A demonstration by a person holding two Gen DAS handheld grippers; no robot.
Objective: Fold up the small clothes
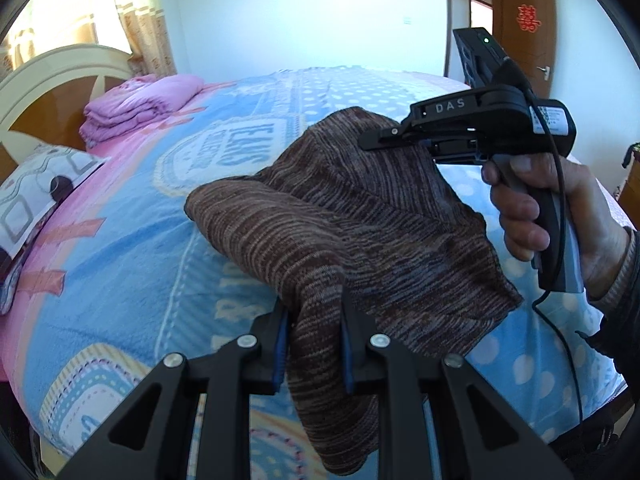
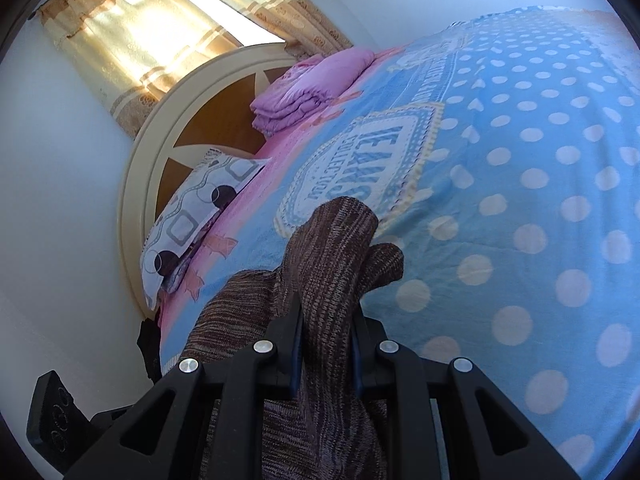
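the left gripper has its fingers closed to a narrow gap on a bunched edge of the brown striped knit garment, the blue pads pressing the cloth from both sides. a tail of the knit hangs down below the fingers toward the camera. the right gripper does the same at another part of the garment: its fingers are pinched on a thick fold, which stands up beyond the tips in two rounded humps.

in the left wrist view the right gripper comes in from the right, its tips against the far top edge of the knit, with a hand wrapped round its grip and a black cable trailing below. the garment is stretched between the two grippers and lifted, its lower part draped on the bed.

the bed is covered by a blue blanket with pale dots and a printed badge. near the cream headboard lie a folded purple quilt and a patterned pillow. yellow curtains hang behind, and a wooden door stands at the far right.
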